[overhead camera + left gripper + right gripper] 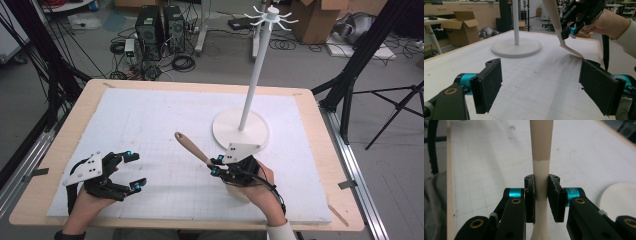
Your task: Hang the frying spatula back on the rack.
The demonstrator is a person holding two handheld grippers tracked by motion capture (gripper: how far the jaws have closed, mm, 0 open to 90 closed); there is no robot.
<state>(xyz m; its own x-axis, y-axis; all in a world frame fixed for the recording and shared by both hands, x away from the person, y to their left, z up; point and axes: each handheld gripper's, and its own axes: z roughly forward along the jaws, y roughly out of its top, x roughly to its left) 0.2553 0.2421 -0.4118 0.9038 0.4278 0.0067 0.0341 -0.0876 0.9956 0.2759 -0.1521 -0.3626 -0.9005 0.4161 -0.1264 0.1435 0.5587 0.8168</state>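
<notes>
Two flat black pads point(554, 197) against smooth tapered wooden-handled spatula point(541, 157).

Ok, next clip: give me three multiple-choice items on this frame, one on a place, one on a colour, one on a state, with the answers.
1. Where does the round base of the white stand sit?
A. on the far right part of the mat
B. at the near left corner
C. on the floor

2. What colour is the spatula handle's free end?
A. blue
B. brown
C. black

3. How is the left tool?
A. shut on the spatula
B. open, holding nothing
C. shut on the stand

Answers: 1 A, the high view shows the base beyond the right tool. 2 B, the raised end is brown. 3 B, its jaws stand wide apart over bare mat.
</notes>
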